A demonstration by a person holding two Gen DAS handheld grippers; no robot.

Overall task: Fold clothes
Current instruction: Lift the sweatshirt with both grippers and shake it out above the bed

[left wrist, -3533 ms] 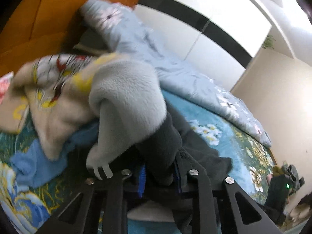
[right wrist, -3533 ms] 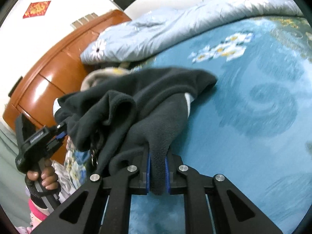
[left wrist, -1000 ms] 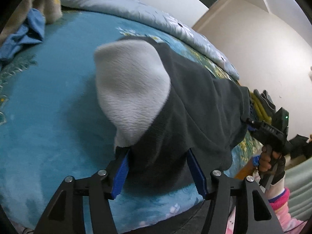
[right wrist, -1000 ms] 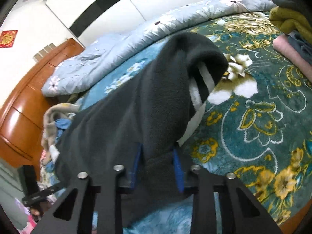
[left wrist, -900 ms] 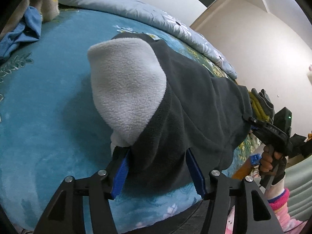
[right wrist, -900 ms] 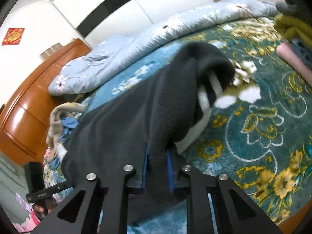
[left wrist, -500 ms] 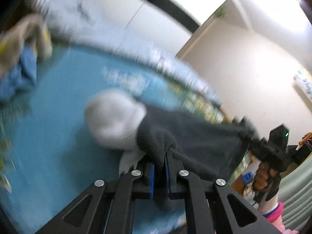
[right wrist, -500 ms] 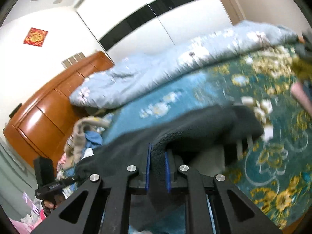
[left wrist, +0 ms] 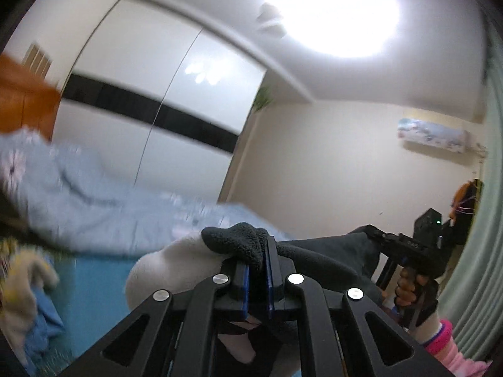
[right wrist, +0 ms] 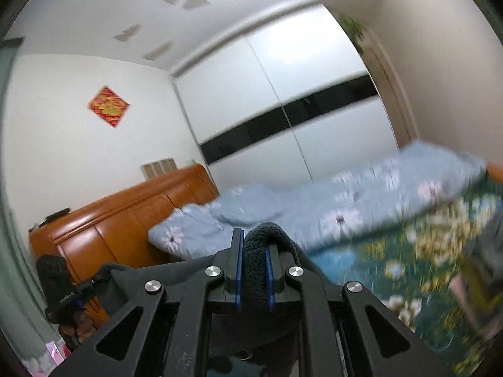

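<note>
A dark grey fleece garment (left wrist: 323, 251) with a pale fleece lining (left wrist: 169, 270) hangs stretched between both grippers, high above the bed. My left gripper (left wrist: 256, 270) is shut on one bunched edge of it. My right gripper (right wrist: 254, 270) is shut on the other edge, where a dark fleece fold (right wrist: 264, 235) bulges up between the blue pads. In the left wrist view the right gripper (left wrist: 405, 248) shows at the right, in a hand with a pink cuff. In the right wrist view the left gripper (right wrist: 63, 286) shows at the lower left.
Below lies a bed with a teal floral cover (right wrist: 393, 257) and a rumpled light blue quilt (right wrist: 345, 210) along its far side. A wooden headboard (right wrist: 125, 220) stands at the left. Loose clothes (left wrist: 22, 286) lie on the bed. White wardrobe doors (right wrist: 283, 110) stand behind.
Both grippers closed on the garment's edges and lifted it steeply off the bed. The views swung up from the bed cover to the wardrobe, walls and ceiling.
</note>
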